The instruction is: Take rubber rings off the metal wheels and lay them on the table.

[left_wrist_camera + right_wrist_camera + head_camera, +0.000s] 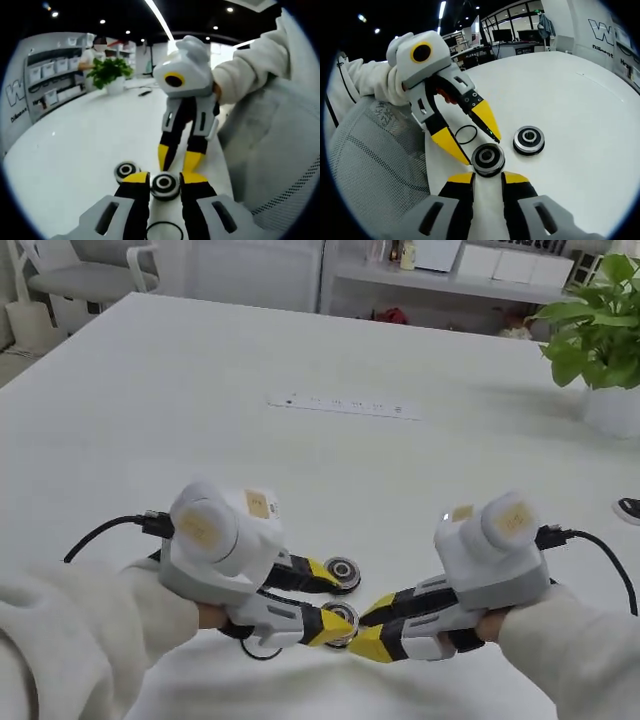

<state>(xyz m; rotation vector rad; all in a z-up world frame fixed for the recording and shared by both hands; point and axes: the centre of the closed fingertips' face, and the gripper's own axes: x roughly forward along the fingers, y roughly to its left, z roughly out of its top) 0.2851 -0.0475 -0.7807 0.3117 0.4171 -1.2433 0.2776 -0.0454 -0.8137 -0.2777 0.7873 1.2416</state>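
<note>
Two metal wheels lie on the white table. The nearer wheel has a dark outer edge and sits between the yellow tips of my left gripper, which is open. My right gripper, also open, faces it from the opposite side with its tips just short of that wheel. The second wheel shows a silvery rim and lies free beside it. A loose black rubber ring lies flat under the left gripper.
A white power strip lies mid-table. A potted plant stands at the far right edge. Black cables trail from both grippers. A chair and shelves stand beyond the table.
</note>
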